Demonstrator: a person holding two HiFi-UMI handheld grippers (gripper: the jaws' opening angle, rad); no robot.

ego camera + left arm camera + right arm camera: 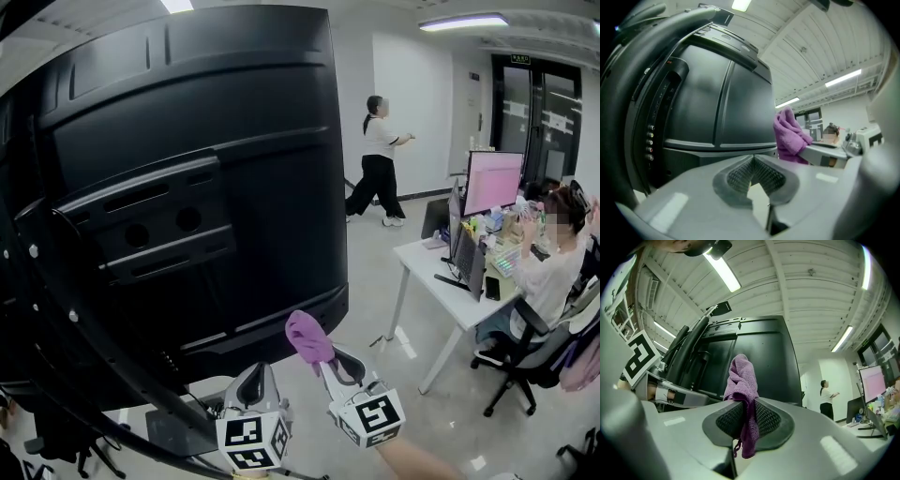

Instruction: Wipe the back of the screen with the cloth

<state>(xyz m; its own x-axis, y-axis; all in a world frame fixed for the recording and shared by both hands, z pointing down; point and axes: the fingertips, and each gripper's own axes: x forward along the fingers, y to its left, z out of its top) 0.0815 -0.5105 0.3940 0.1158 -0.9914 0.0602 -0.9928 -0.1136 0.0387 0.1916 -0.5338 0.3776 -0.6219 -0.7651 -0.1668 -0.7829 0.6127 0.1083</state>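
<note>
The back of a big black screen (187,169) fills the left of the head view, tilted over me. My right gripper (325,364) is shut on a purple cloth (307,337), which pokes up from its jaws just below the screen's lower edge; I cannot tell if it touches. In the right gripper view the cloth (743,380) stands bunched between the pads (766,420), in front of the screen (759,357). My left gripper (255,377) sits beside it, lower left, shut with nothing in it (752,174). From the left gripper view the cloth (787,133) shows beside the screen (717,108).
Curved black stand arms and cables (84,347) run under the screen at the left. A row of ports (649,140) lines the screen's side. To the right stands a white desk (441,281) with a lit monitor (492,181), a seated person (553,267), and a person (379,159) walking beyond.
</note>
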